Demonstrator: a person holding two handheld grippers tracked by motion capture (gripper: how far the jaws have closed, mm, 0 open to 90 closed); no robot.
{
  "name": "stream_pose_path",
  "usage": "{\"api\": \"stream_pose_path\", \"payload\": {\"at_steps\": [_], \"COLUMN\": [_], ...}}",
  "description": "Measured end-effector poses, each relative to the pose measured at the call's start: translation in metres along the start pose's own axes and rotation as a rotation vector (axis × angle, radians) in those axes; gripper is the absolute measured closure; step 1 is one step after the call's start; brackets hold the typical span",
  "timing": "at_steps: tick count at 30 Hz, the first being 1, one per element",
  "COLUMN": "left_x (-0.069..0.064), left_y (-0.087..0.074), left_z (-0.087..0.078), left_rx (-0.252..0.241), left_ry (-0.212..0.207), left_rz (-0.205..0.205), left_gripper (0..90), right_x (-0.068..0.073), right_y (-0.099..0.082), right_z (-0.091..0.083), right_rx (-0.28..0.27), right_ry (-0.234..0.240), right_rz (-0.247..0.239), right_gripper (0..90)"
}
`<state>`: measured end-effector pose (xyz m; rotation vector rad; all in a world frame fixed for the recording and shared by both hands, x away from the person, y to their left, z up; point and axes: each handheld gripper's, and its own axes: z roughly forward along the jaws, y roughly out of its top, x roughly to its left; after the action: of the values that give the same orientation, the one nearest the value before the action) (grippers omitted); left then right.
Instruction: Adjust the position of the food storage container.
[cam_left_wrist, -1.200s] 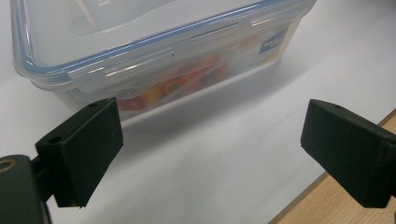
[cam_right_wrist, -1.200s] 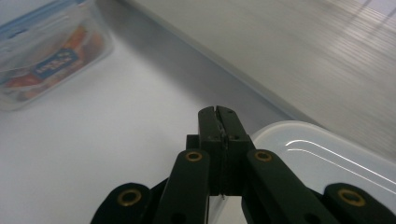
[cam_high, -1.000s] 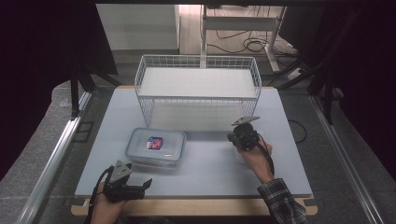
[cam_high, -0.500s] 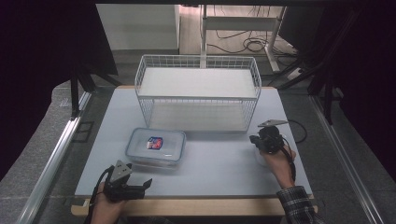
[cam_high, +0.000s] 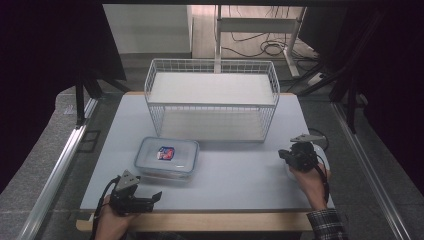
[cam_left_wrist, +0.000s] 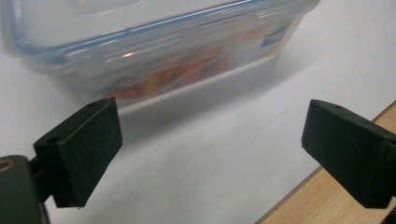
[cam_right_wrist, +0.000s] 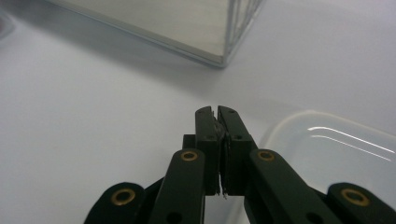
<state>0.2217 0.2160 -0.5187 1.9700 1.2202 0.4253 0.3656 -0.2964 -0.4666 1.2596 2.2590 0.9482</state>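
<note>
A clear food box (cam_high: 167, 157) with a blue-rimmed lid and a coloured sticker lies on the white table, left of centre. Colourful contents show through the box's wall (cam_left_wrist: 154, 56) in the left gripper view. My left gripper (cam_high: 150, 197) rests near the front edge just in front of the box, and in its own view the gripper (cam_left_wrist: 210, 149) has its jaws wide apart with nothing between them. My right gripper (cam_high: 287, 154) is at the table's right side, and in its own view the gripper (cam_right_wrist: 216, 112) is shut with nothing visibly held. A clear plastic tray (cam_right_wrist: 327, 149) lies right beside it.
A white wire basket (cam_high: 212, 102) stands at the back middle, with its near corner (cam_right_wrist: 224, 56) ahead of the right gripper. The clear tray (cam_high: 320, 152) sits at the table's right edge under the right hand. The wooden front edge (cam_left_wrist: 336, 205) runs close to the left gripper.
The right gripper has travelled rightward from in front of the basket to the table's right edge, staying shut. The left gripper and the food box have not moved.
</note>
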Motion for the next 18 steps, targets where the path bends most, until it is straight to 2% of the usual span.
{"api": "stream_pose_path", "payload": {"at_steps": [1,2,3,5,9,11,14,16,18], "left_x": [0.002,0.005,0.009,0.020,0.055,0.069,0.085,0.095,0.102], "left_y": [0.001,0.002,0.002,0.002,0.000,-0.001,0.001,0.003,0.008], "left_z": [-0.003,-0.009,-0.014,-0.022,-0.033,-0.032,-0.023,-0.015,-0.007], "left_rx": [-0.003,-0.013,-0.023,-0.045,-0.075,-0.067,-0.029,-0.014,0.004], "left_ry": [0.024,0.066,0.083,0.092,0.116,0.144,0.201,0.216,0.223], "left_rz": [0.006,0.015,0.013,-0.008,-0.077,-0.103,-0.096,-0.105,-0.092], "left_gripper": [8.2,12.2,17.5,31.5,63.2,72.0,82.4,86.1,88.8], "right_x": [0.003,0.005,0.008,0.012,0.019,0.022,0.027,0.031,0.035], "right_y": [0.000,0.000,-0.001,-0.002,-0.002,-0.002,-0.001,-0.001,0.000], "right_z": [-0.002,-0.003,-0.004,-0.005,-0.007,-0.008,-0.009,-0.009,-0.009], "right_rx": [-0.010,-0.015,-0.016,-0.015,-0.022,-0.031,-0.048,-0.050,-0.050], "right_ry": [0.011,0.017,0.024,0.037,0.055,0.063,0.080,0.085,0.091], "right_rz": [-0.009,-0.017,-0.032,-0.049,-0.057,-0.053,-0.049,-0.056,-0.066], "right_gripper": [87.3,87.6,88.1,88.3,88.2,88.2,88.2,88.2,88.5]}}
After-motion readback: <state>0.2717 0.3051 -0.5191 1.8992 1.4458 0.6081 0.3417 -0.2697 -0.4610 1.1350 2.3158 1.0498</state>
